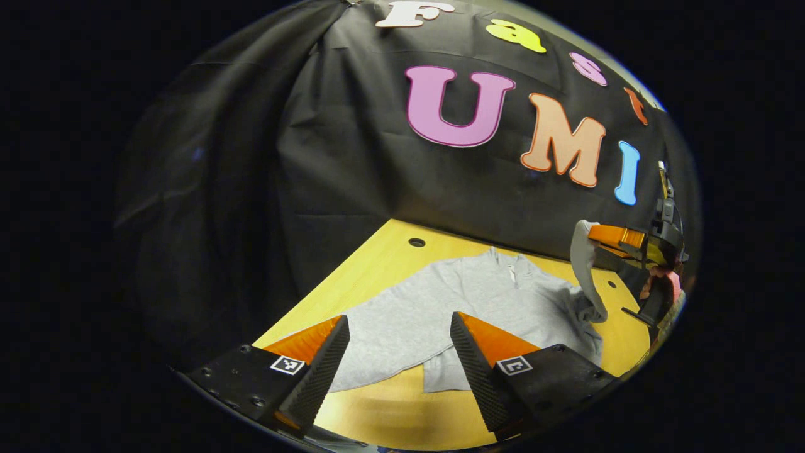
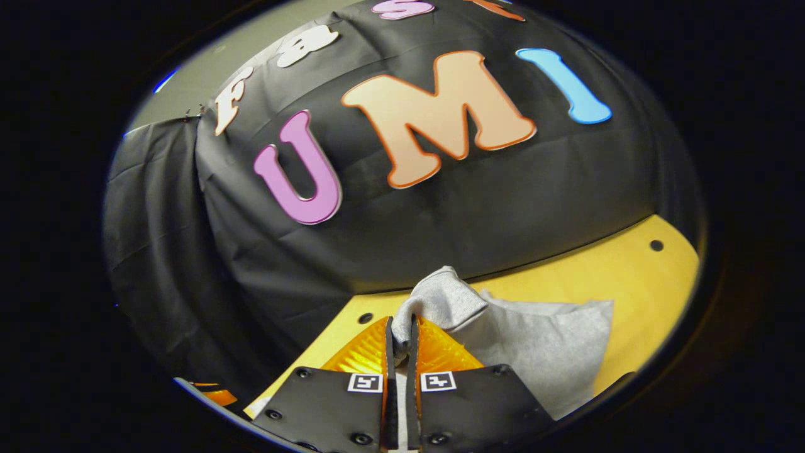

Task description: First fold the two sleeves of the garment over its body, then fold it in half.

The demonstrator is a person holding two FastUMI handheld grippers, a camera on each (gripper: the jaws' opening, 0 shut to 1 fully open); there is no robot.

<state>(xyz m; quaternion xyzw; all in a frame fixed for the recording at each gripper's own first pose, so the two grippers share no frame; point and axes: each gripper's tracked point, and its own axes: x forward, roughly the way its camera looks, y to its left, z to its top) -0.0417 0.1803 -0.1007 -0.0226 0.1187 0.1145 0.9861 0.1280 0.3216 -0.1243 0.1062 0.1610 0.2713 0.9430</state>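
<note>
Right gripper view: right gripper [image 2: 399, 343] fingers pinch a sleeve [image 2: 440, 302] of the garment [image 1: 440, 308] — left gripper [image 1: 399, 352] gapes empty above the table [image 1: 377, 264].

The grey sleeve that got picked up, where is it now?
The soft grey sleeve is pinched in the right gripper, lifted above the yellow wooden table; in the left gripper view it hangs at the far right, beside the sweater's body.

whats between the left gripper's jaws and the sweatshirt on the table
Nothing: in the left gripper view the left gripper hangs open above the grey sweatshirt, with air and a bare strip of yellow table in between.
</note>
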